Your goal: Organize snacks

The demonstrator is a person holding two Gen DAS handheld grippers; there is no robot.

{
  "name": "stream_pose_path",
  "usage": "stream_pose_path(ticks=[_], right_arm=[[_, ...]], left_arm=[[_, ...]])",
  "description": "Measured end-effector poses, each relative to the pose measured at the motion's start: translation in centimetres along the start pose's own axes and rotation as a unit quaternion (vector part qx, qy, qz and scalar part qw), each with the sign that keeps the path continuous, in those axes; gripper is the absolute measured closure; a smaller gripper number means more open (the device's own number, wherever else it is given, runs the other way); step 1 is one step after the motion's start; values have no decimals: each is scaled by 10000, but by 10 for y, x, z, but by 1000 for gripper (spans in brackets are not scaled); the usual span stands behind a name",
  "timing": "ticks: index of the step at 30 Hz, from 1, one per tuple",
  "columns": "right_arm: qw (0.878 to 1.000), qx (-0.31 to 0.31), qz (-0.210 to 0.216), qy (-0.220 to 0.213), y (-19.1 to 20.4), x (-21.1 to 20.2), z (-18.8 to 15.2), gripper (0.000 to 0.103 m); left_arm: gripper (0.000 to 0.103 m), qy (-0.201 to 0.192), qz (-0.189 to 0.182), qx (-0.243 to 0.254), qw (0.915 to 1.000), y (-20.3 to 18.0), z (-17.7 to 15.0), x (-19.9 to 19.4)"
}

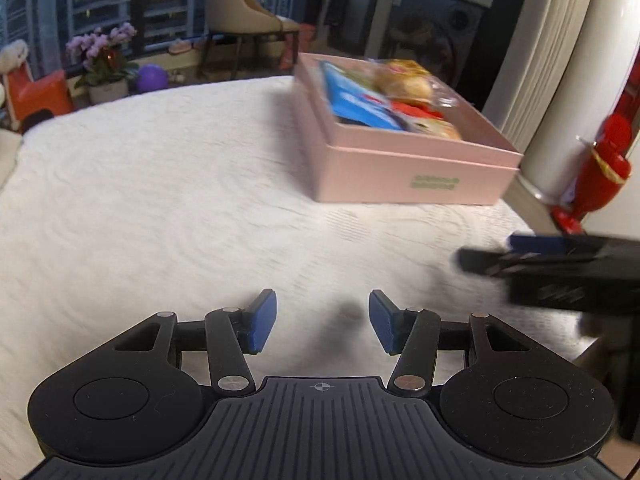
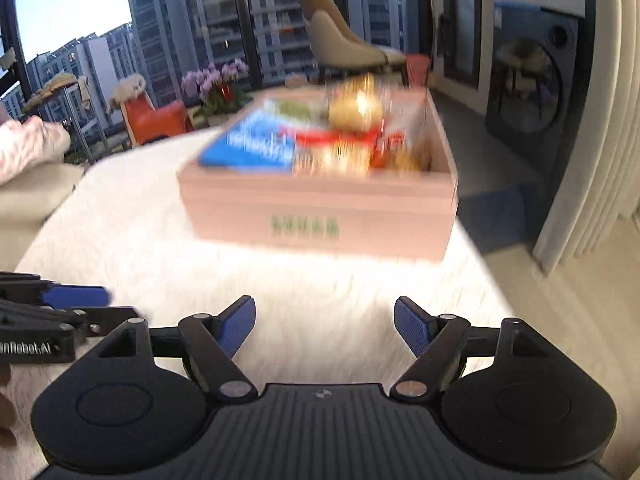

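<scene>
A white quilted bed point(image 1: 160, 200) is carrying a pink box point(image 1: 404, 168) near its far right corner, snack packets point(image 1: 360, 100) lying inside.

The pink box point(image 1: 404, 176) looks like matt cardboard, on a white quilted cloth cover point(image 1: 160, 208). Glossy plastic snack packets point(image 1: 384, 96) fill it. Both grippers' blue pads point(image 1: 262, 320) look ribbed.

Open pink box point(image 1: 404, 168) of packaged snacks point(image 1: 384, 96) on white bedspread point(image 1: 160, 200)
</scene>
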State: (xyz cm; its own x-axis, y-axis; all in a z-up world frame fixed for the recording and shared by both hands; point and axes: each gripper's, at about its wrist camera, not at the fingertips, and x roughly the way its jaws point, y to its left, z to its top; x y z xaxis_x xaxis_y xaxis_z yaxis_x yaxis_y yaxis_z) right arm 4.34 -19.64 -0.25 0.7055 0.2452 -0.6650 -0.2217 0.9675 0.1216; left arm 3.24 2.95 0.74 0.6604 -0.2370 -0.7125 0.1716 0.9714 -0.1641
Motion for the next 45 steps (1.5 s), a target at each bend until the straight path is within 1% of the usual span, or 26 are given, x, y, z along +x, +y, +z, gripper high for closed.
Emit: stream_pose_path(ticks=[1, 3, 4, 6, 8, 10, 12, 13, 15, 17, 21, 23, 45], right_arm=[[10000, 71, 3, 65, -2, 4, -4, 26], [9998, 49, -109, -162, 0, 0, -14, 24], [9997, 29, -161, -167, 1, 1, -14, 24], [9996, -89, -199, -203, 4, 1, -17, 22], [9990, -272, -304, -205, 9, 2, -22, 21], [9985, -297, -430, -179, 9, 6, -18, 16], [9980, -138, -602, -106, 6, 9, -18, 4], [9980, -48, -633, -64, 3, 10, -18, 3], [9980, -56, -623, -98, 3, 10, -19, 3], [9977, -67, -640, -230, 3, 8, -23, 2], [9965, 47, -767, -337, 5, 7, -28, 1], [9961, 78, -788, -388, 5, 7, -28, 1], [9963, 101, -748, -404, 4, 9, -28, 0]], left_arm=[[45, -170, 122, 52, 9998, -6, -6, 0], [46, -364, 366, 181, 9985, -14, -11, 3], [46, -453, 441, 178, 9978, -16, -14, 3], [46, -554, 534, 149, 9969, -18, -17, 3], [46, -595, 612, 234, 9961, -22, -12, 5], [46, -652, 668, 261, 9953, -26, -10, 9], [46, -713, 692, 232, 9948, -27, -12, 8], [46, -746, 696, 223, 9945, -27, -14, 9], [46, -799, 693, 224, 9941, -27, -15, 9], [46, -824, 710, 245, 9938, -28, -16, 9], [46, -821, 841, 384, 9923, -33, -16, 11], [46, -828, 812, 357, 9926, -32, -16, 11], [46, -839, 798, 311, 9928, -32, -17, 9]])
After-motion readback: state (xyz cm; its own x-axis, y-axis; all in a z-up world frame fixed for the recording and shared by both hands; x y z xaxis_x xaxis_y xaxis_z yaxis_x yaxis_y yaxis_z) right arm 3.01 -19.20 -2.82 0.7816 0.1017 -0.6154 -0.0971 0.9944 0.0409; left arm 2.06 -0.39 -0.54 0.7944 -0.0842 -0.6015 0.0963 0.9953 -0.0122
